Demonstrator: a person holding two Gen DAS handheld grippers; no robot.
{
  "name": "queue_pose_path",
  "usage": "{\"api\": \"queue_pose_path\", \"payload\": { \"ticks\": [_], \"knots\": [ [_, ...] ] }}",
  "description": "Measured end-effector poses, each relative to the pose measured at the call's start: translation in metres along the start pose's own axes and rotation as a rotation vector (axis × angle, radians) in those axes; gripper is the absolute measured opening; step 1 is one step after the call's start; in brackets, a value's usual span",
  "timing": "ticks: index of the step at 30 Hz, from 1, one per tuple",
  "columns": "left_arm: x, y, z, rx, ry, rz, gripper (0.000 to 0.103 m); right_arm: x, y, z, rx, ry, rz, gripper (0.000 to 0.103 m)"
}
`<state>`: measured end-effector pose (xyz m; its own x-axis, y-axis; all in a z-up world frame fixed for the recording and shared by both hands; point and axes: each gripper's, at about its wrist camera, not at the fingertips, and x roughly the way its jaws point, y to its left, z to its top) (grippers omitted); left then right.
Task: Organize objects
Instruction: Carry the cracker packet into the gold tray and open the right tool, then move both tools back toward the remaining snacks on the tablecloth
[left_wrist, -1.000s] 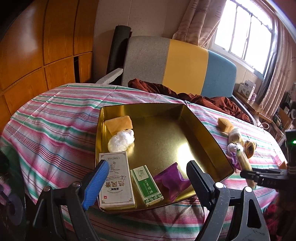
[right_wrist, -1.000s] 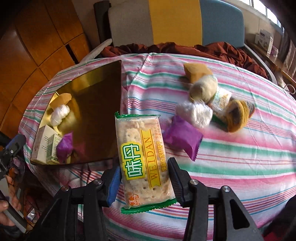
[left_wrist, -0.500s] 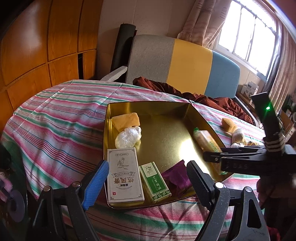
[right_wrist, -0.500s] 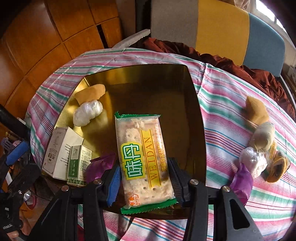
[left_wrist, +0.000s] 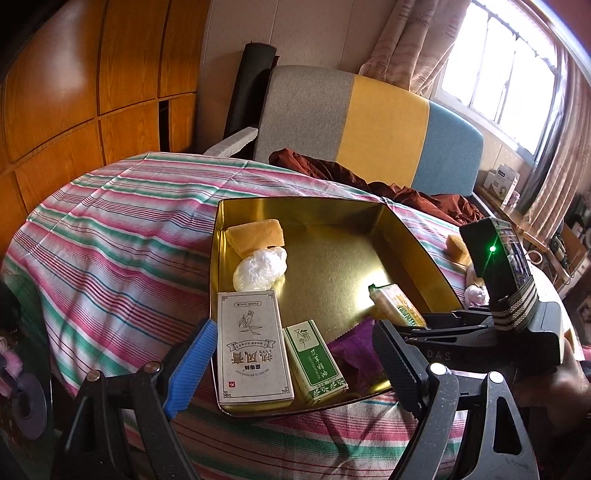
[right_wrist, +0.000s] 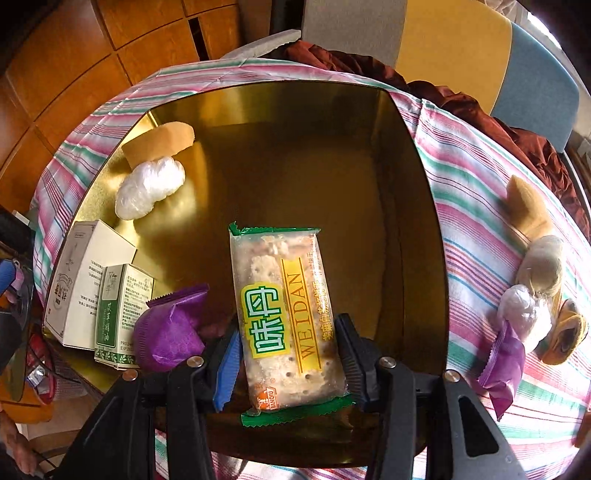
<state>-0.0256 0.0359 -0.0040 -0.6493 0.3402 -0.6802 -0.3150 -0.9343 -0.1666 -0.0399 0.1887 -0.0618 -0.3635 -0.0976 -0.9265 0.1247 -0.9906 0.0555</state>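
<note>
The cracker packet (right_wrist: 286, 321) sits clamped between the jaws of the right gripper (right_wrist: 288, 363), which press on its two long sides near the lower end. Its clear wrapper with green crimped ends shows pale perforated crackers; a yellow band reads "WEIDAN" in gold letters, with large green-and-white Chinese characters beside it and a small red mark reading "BANQIU" at the bottom corner. The packet hangs over the inside of the gold tin (right_wrist: 421, 206), toward its near side; whether it touches the floor of the tin cannot be told. In the left wrist view the same packet (left_wrist: 395, 304) pokes out over the tin's right part from the right gripper (left_wrist: 436, 326).

Inside the tin lie a purple sachet (right_wrist: 170, 328) just left of the packet, a green box (left_wrist: 314, 360) with Chinese writing, a larger white box (left_wrist: 253, 349) printed with a bird drawing and Chinese characters, a white plastic-wrapped lump (right_wrist: 149, 186) and a yellow cake piece (right_wrist: 160, 142) in the far left corner.

The left gripper (left_wrist: 291, 367) hovers at the tin's near edge, jaws wide apart and gripping nothing.

On the striped tablecloth (right_wrist: 480, 192) to the right of the tin wait another purple sachet (right_wrist: 504, 360), a wrapped white ball (right_wrist: 519, 312) and several other small snacks.
</note>
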Motion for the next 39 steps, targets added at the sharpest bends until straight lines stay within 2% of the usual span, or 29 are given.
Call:
{"api": "queue_pose_path", "payload": {
  "ticks": [17, 23, 27, 29, 30, 39],
  "knots": [
    [0.002, -0.001, -0.002, 0.013, 0.008, 0.028, 0.087, -0.006, 0.006, -0.007, 0.004, -0.014, 0.025, 0.053],
    [0.000, -0.004, -0.001, 0.029, 0.003, 0.037, 0.088, -0.026, -0.001, -0.009, 0.030, -0.075, 0.046, 0.054],
    [-0.001, -0.009, 0.000, 0.048, 0.002, 0.036, 0.088, -0.047, -0.017, -0.010, 0.062, -0.134, 0.041, 0.056],
    [-0.001, -0.013, 0.000, 0.057, 0.003, 0.035, 0.088, -0.057, -0.030, -0.010, 0.086, -0.161, 0.030, 0.068],
    [0.000, -0.014, 0.000, 0.062, 0.004, 0.033, 0.088, -0.062, -0.038, -0.011, 0.101, -0.173, 0.020, 0.070],
    [0.002, -0.039, 0.004, 0.125, 0.018, -0.003, 0.091, -0.092, -0.130, -0.026, 0.244, -0.234, -0.115, 0.073]
  ]
}}
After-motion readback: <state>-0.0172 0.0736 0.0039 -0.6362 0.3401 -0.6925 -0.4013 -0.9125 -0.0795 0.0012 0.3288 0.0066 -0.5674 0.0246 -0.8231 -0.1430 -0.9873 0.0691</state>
